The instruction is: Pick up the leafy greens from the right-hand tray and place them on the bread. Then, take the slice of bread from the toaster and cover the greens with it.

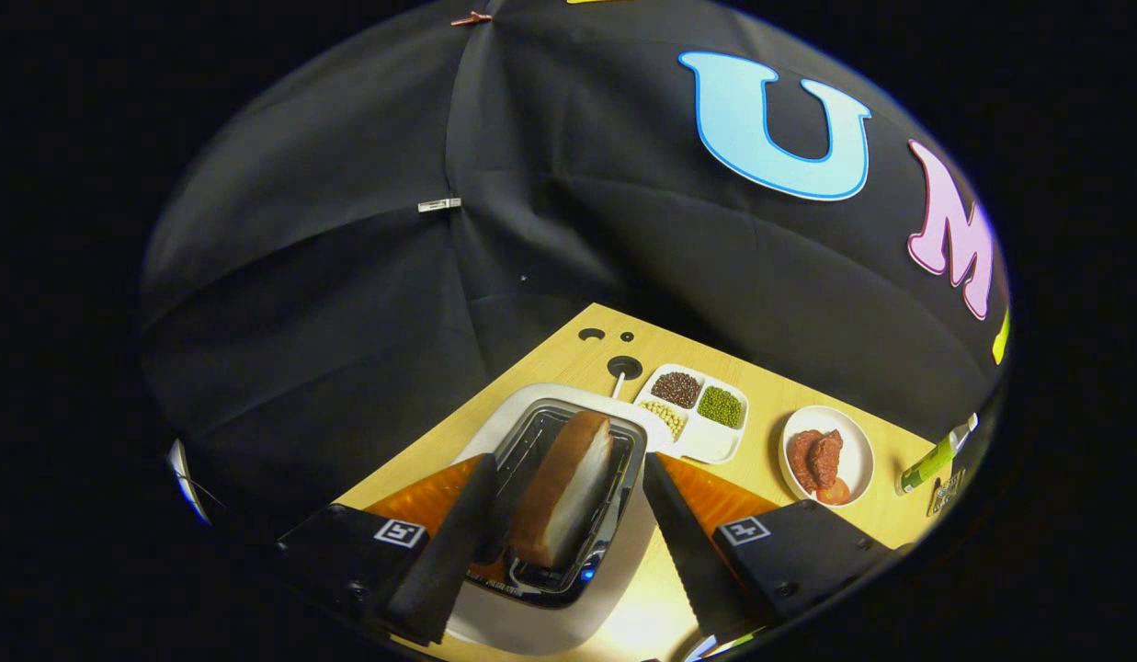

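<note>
gripper view, close above toaster point(559, 515), looking steeply down along fingers point(449, 542)

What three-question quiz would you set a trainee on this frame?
1. True or false: the tool is shut on the bread slice.
2. What holds the bread slice? A) toaster B) round plate C) divided tray
3. How many compartments of the divided tray hold beans?

Key: 1. False: the fingers stand open either side of the slice, not pressing it. 2. A, the toaster. 3. Three. The round plate holds reddish food.
</note>
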Tool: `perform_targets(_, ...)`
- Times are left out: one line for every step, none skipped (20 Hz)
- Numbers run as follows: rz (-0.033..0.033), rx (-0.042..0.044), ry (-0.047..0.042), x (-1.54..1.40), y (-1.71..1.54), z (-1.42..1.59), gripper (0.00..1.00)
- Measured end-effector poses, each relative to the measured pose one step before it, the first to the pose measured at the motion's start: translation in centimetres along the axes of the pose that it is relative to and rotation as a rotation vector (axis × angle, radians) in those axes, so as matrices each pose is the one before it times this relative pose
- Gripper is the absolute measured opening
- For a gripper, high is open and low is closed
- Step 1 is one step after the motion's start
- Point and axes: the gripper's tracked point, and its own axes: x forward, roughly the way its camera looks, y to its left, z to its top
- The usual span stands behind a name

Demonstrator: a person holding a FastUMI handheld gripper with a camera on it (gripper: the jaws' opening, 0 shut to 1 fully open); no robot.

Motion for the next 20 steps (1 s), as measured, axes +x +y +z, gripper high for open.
perform_targets(-0.00728, -0.0059, 0.00123, 0.168, -0.041, -0.002, 0.91)
perform_targets(0.00146, -0.00357, 0.00516, 0.103, 0.168, -0.197, 0.85)
perform_targets(0.00631, -0.00152, 0.00876, 0.106, 0.314, -0.271, 0.76)
perform_targets(0.00542, -0.00114, 0.01193, 0.096, 0.335, -0.289, 0.67)
perform_targets(-0.01666, -0.00216, 0.00955, -0.181, -0.322, -0.101, 0.58)
perform_targets(-0.00321, -0.0011, 0.00023, -0.041, -0.068, 0.03, 0.48)
perform_targets(-0.00053, 0.00409, 0.00661, 0.036, 0.005, -0.053, 0.43)
perform_targets(0.01355, 0.00854, 0.00485, 0.05, 0.154, -0.052, 0.38)
perform_targets(0.00267, 0.008, 0.0015, -0.198, -0.116, 0.023, 0.33)
perform_targets(-0.02825, 0.00137, -0.0036, -0.145, -0.679, 0.218, 0.29)
perform_targets(-0.01125, 0.00616, -0.00521, -0.201, -0.564, 0.32, 0.2)
perform_targets(0.01307, 0.01364, 0.0096, 0.004, 0.187, -0.21, 0.19)
perform_targets(0.0096, 0.01034, 0.00437, -0.084, 0.024, 0.062, 0.18)
perform_targets(0.00517, 0.01101, -0.00092, -0.201, -0.106, 0.308, 0.18)
perform_targets(0.00594, 0.0081, -0.00704, -0.192, -0.155, 0.396, 0.18)
perform_targets(0.00266, 0.00372, -0.00694, -0.512, -0.111, 0.387, 0.18)
perform_targets(-0.00025, 0.00099, -0.00797, -0.484, -0.167, 0.522, 0.18)
perform_targets(0.00198, -0.00236, -0.01534, -0.437, 0.065, 0.51, 0.18)
perform_targets(0.00662, -0.00462, -0.01864, -0.694, 0.168, 0.776, 0.18)
perform_targets(0.00299, -0.00487, -0.01795, -0.548, 0.116, 0.654, 0.18)
